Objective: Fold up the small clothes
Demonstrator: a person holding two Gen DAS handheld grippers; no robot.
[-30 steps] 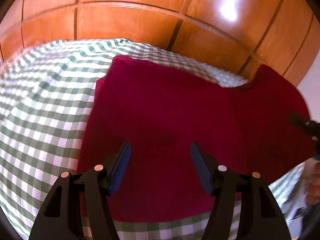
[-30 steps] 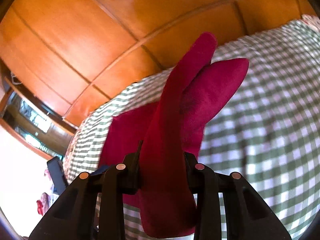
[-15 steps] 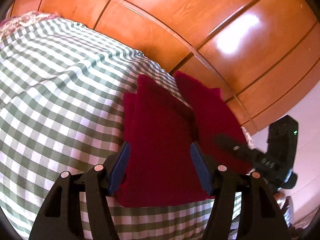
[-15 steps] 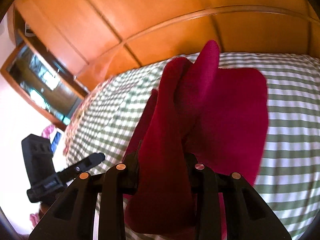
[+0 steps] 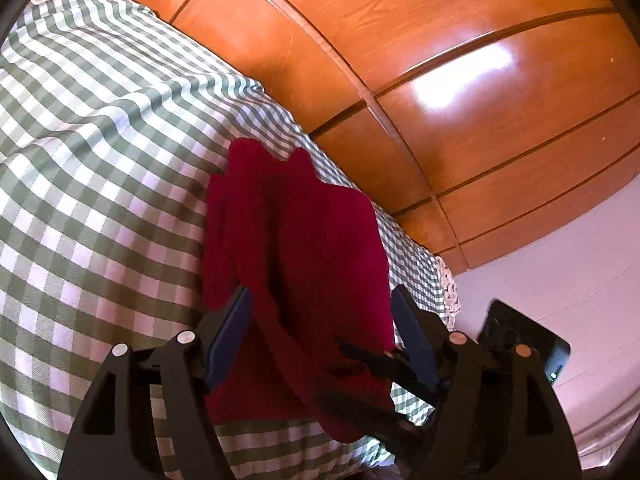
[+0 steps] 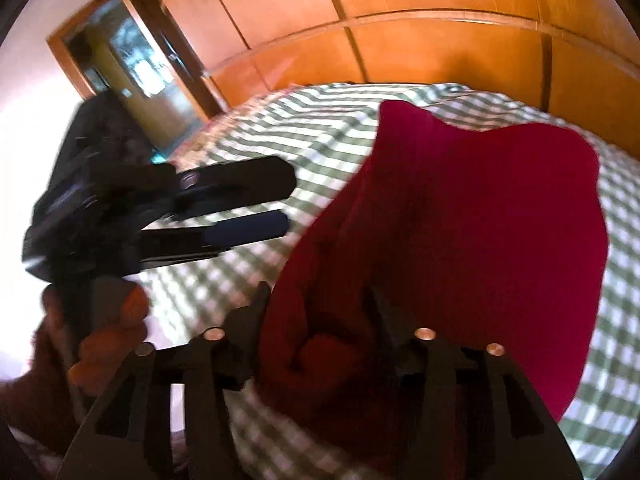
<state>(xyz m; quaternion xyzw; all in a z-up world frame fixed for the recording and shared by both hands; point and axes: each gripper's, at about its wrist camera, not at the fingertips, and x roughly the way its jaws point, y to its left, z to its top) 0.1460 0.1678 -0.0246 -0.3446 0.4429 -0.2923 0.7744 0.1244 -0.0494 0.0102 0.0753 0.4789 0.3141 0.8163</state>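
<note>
A small crimson garment (image 5: 296, 264) lies doubled over on a bed spread with a green-and-white checked cover (image 5: 100, 152), close to the edge that runs beside a wall of polished wooden wardrobe panels (image 5: 460, 92). The right claw (image 6: 316, 312) has a bunched fold of the cloth between its jaws, which have just been opening — the pads now look to stand off the fabric, apparently to let the folded-over flap settle onto the layer beneath. The left claw (image 5: 320, 316) hovers over the near end of the garment with its jaws wide and nothing held, having just spread further; the cloth lies below them, untouched as far as can be told. A hand (image 6: 108, 320) grips the left tool's handle. The fold seems freshly laid — smoothing or a second fold likely follows.
</note>
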